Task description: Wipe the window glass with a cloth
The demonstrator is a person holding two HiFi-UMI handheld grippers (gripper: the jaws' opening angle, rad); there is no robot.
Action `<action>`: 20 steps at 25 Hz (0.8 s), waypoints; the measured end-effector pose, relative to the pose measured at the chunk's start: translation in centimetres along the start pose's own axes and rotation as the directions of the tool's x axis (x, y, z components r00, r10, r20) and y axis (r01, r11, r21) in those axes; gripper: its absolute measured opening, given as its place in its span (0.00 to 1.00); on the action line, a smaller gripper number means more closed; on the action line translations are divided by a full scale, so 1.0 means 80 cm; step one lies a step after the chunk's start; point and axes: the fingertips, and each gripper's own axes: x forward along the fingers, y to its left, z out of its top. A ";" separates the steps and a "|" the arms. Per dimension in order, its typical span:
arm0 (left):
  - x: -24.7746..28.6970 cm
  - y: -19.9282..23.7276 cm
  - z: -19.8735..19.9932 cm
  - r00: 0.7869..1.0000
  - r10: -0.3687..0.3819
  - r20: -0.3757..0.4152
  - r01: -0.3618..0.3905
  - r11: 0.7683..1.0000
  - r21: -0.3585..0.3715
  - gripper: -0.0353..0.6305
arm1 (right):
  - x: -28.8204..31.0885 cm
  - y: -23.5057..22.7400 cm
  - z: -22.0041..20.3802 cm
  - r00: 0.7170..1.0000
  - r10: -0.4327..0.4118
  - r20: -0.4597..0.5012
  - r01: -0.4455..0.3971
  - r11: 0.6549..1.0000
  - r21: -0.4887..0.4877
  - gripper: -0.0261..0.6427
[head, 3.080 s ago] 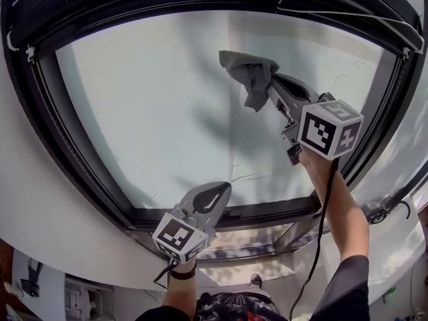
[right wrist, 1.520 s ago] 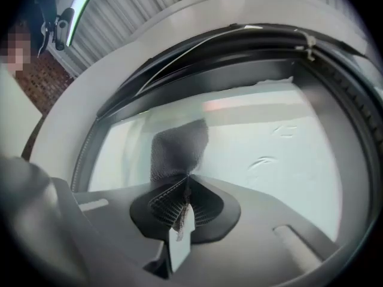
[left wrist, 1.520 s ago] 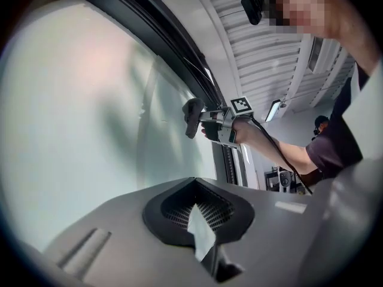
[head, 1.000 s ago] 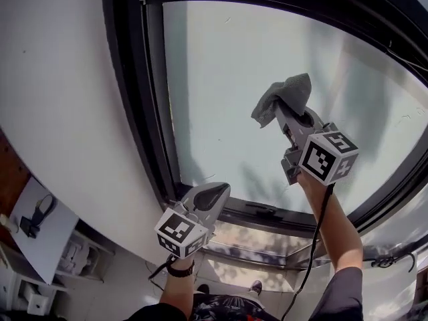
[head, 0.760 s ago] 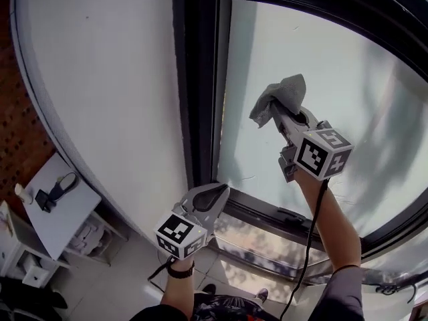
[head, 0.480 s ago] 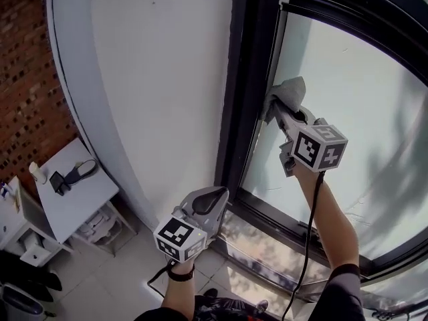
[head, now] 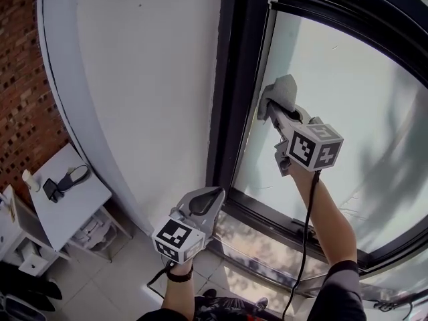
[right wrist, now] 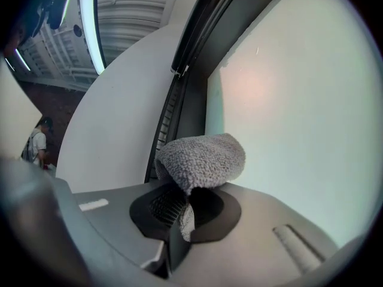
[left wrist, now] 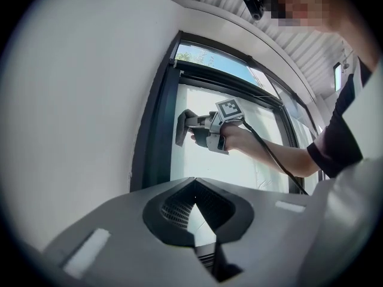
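The cloth [right wrist: 200, 160], grey and nubbly, is gripped by the right claw [right wrist: 181, 211]. The jaws are clamped on a fold of it, and the rest bulges out ahead of the tips. In the head view the bundle sits against the window glass [head: 348, 112] at its left edge. It is right beside the dark frame [head: 231, 99], though contact with the frame cannot be made out. The person's right hand [left wrist: 230, 137] holds that claw raised, with a black cable [head: 306, 226] running down the forearm. The left claw [left wrist: 193, 187] is held lower, near the frame's bottom corner. Its jaws are together with nothing between them, and it points up at the window. Left of the frame is a white wall [head: 147, 79], then brick [head: 20, 79]. Below that is a small white worktop [head: 80, 206] carrying a dark object [head: 63, 181].
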 end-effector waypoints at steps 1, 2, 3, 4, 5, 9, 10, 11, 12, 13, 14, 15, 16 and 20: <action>0.005 -0.006 -0.002 1.000 -0.017 -0.005 0.017 1.000 0.001 0.06 | -0.007 -0.005 0.000 1.000 -0.011 0.001 0.011 1.000 0.001 0.06; 0.009 -0.012 -0.004 0.999 -0.033 -0.010 0.033 0.999 0.002 0.06 | -0.013 -0.009 -0.001 1.000 -0.019 0.002 0.019 1.000 0.003 0.06; 0.013 -0.019 -0.007 0.999 -0.045 -0.015 0.045 0.999 0.001 0.06 | -0.020 -0.013 -0.001 1.000 -0.026 0.002 0.026 1.000 0.003 0.06; 0.018 -0.025 -0.008 0.998 -0.056 -0.018 0.056 0.998 0.001 0.06 | -0.028 -0.018 -0.001 0.999 -0.035 0.002 0.035 0.999 0.002 0.06; 0.023 -0.031 -0.009 0.998 -0.067 -0.021 0.067 0.998 -0.001 0.06 | -0.037 -0.024 0.000 0.999 -0.046 0.002 0.046 0.999 0.000 0.06; 0.046 -0.056 -0.009 0.991 -0.127 -0.027 0.127 0.992 -0.004 0.06 | -0.080 -0.054 0.006 0.994 -0.108 0.005 0.108 0.994 0.005 0.06; 0.051 -0.062 -0.009 0.990 -0.141 -0.027 0.141 0.990 -0.004 0.06 | -0.091 -0.061 0.007 0.992 -0.122 0.007 0.122 0.992 0.007 0.06; 0.056 -0.068 -0.010 0.988 -0.154 -0.025 0.154 0.988 -0.005 0.06 | -0.101 -0.067 0.007 0.991 -0.135 0.008 0.135 0.991 0.009 0.06; 0.062 -0.076 -0.011 0.986 -0.166 -0.023 0.166 0.986 -0.007 0.06 | -0.112 -0.074 0.007 0.989 -0.147 0.009 0.147 0.989 0.011 0.06; 0.068 -0.084 -0.013 0.983 -0.183 -0.023 0.183 0.983 -0.011 0.06 | -0.125 -0.081 0.006 0.987 -0.162 0.009 0.162 0.987 0.013 0.06; 0.075 -0.095 -0.015 0.978 -0.205 -0.024 0.205 0.979 -0.015 0.06 | -0.140 -0.090 0.006 0.983 -0.182 0.007 0.182 0.983 0.015 0.06; 0.082 -0.108 -0.018 0.972 -0.234 -0.027 0.233 0.972 -0.019 0.06 | -0.157 -0.099 0.005 0.979 -0.205 0.005 0.205 0.979 0.017 0.06; 0.090 -0.122 -0.020 0.964 -0.265 -0.031 0.264 0.964 -0.021 0.06 | -0.173 -0.109 0.006 0.973 -0.229 0.004 0.229 0.973 0.018 0.06; 0.116 -0.170 -0.021 0.932 -0.360 -0.040 0.359 0.933 -0.032 0.06 | -0.227 -0.139 0.012 0.956 -0.292 0.008 0.292 0.956 0.015 0.06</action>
